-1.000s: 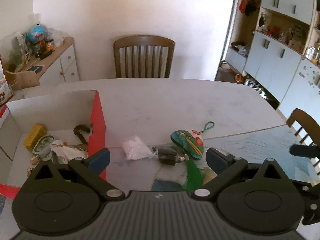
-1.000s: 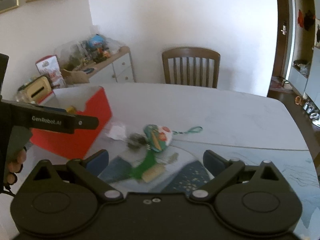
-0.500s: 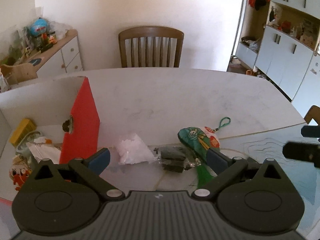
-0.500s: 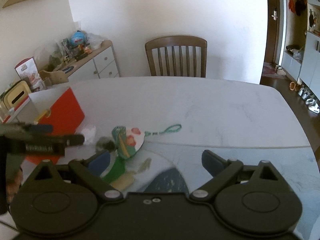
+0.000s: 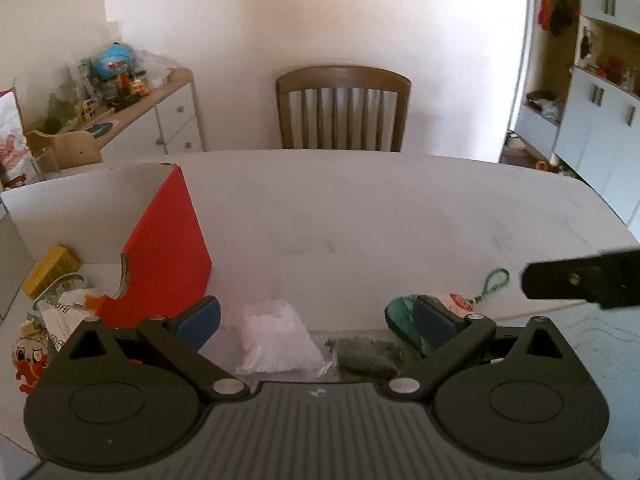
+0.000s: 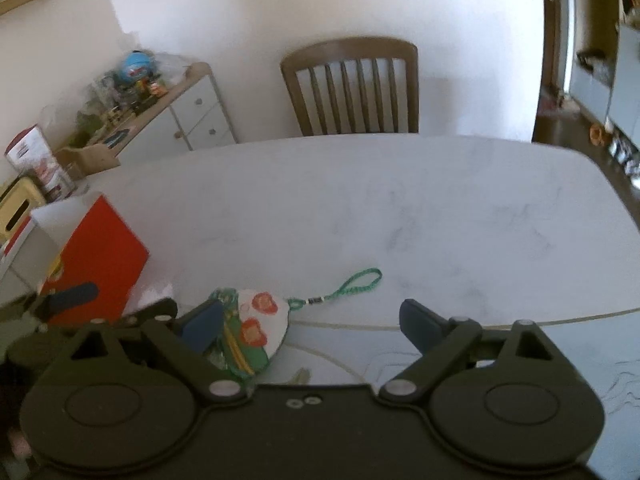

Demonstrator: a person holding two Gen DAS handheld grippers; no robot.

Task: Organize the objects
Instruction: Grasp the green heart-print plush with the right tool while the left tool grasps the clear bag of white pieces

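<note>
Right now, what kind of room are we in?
Most likely a home dining room: a wooden chair stands at a large pale table, with a toy-cluttered sideboard along the wall and tall cupboards to the right.

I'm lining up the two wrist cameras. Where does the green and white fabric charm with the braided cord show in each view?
Left wrist: the fabric charm lies lower right, partly behind the left gripper's right-hand finger, cord loop beyond.
Right wrist: fabric charm lies lower left, beside the right gripper's left-hand finger.
Shared landmark: the wooden chair behind the table.
</note>
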